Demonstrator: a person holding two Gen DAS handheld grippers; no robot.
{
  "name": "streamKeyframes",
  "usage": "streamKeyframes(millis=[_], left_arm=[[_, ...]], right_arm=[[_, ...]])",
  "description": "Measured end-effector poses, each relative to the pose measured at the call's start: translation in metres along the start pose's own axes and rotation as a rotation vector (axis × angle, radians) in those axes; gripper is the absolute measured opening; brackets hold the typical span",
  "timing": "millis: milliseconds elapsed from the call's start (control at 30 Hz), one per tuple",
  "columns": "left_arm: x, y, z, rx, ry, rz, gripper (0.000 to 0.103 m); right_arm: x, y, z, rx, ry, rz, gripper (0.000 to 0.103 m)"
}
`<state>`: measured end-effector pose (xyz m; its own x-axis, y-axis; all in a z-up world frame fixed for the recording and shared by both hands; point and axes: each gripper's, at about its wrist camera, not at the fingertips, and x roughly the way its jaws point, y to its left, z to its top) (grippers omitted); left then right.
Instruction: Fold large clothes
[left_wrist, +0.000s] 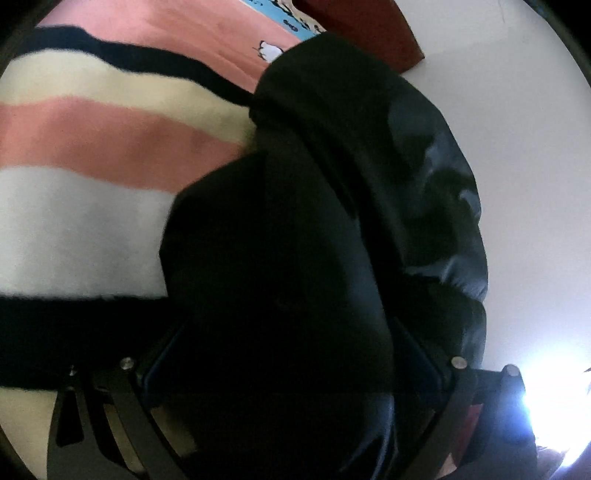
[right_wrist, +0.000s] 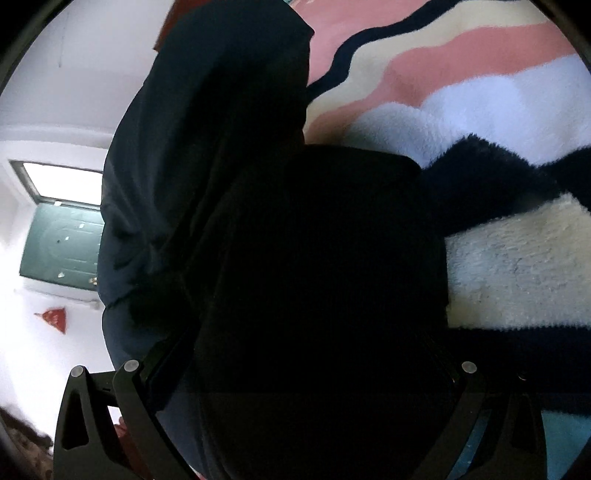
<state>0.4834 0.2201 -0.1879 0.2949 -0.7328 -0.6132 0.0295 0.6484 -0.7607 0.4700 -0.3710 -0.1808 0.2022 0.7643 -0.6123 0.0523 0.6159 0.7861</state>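
Observation:
A large black garment (left_wrist: 332, 166) fills the middle of the left wrist view and drapes over my left gripper (left_wrist: 291, 332); the fingertips are hidden under the cloth, which bunches between the finger bases. The same dark garment (right_wrist: 207, 147) fills the right wrist view and covers my right gripper (right_wrist: 306, 332), whose fingertips are hidden too. In both views the garment hangs lifted above a striped fleece blanket (left_wrist: 92, 147) with pink, cream, white and navy bands, also in the right wrist view (right_wrist: 498, 92).
A pink sheet with a cartoon print (left_wrist: 221, 33) and a dark red headboard (left_wrist: 369, 26) lie beyond the blanket. A white wall (left_wrist: 517, 147) is on the right. A green door (right_wrist: 62, 243) and a red wall ornament (right_wrist: 53, 319) show at left.

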Motion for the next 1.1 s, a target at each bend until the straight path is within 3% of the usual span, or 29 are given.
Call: streamKeyframes(millis=[200, 267, 300, 333, 367, 400, 467, 533, 733, 900, 1000, 1100], left_arm=[[0.010, -0.025, -0.017, 0.001, -0.100, 0.065, 0.100], [0.009, -0.039, -0.031, 0.020, -0.131, 0.034, 0.088], [0.007, -0.045, -0.037, 0.029, -0.145, 0.018, 0.076], [0.005, -0.051, -0.042, 0.042, -0.156, 0.010, 0.063], [0.001, -0.061, -0.046, 0.068, -0.166, 0.010, 0.057], [-0.002, -0.066, -0.047, 0.083, -0.172, 0.013, 0.048], [-0.011, -0.084, -0.049, 0.124, -0.190, 0.023, 0.038], [-0.023, -0.095, -0.049, 0.151, -0.212, 0.022, 0.031], [-0.071, -0.128, -0.067, 0.183, -0.285, -0.031, 0.029], [-0.105, -0.129, -0.099, 0.195, -0.296, -0.061, 0.029], [-0.094, -0.112, -0.104, 0.194, -0.253, 0.005, 0.029], [-0.063, -0.097, -0.101, 0.156, -0.202, 0.107, 0.034]], right_arm=[[0.015, 0.007, 0.002, -0.045, -0.027, -0.021, 0.102], [0.015, 0.012, -0.003, -0.043, -0.057, -0.013, 0.099], [0.014, 0.015, -0.006, -0.051, -0.065, -0.007, 0.093], [0.012, 0.020, -0.009, -0.062, -0.079, 0.015, 0.078], [0.009, 0.023, -0.011, -0.070, -0.093, 0.036, 0.064], [0.005, 0.028, -0.012, -0.083, -0.110, 0.043, 0.059], [0.000, 0.045, -0.013, -0.137, -0.130, 0.020, 0.041], [-0.007, 0.070, -0.014, -0.204, -0.153, -0.012, 0.034], [-0.038, 0.148, -0.026, -0.378, -0.210, 0.001, 0.027], [-0.060, 0.176, -0.054, -0.425, -0.207, 0.033, 0.027], [-0.065, 0.156, -0.067, -0.384, -0.207, 0.034, 0.027], [-0.042, 0.126, -0.066, -0.307, -0.174, -0.069, 0.031]])
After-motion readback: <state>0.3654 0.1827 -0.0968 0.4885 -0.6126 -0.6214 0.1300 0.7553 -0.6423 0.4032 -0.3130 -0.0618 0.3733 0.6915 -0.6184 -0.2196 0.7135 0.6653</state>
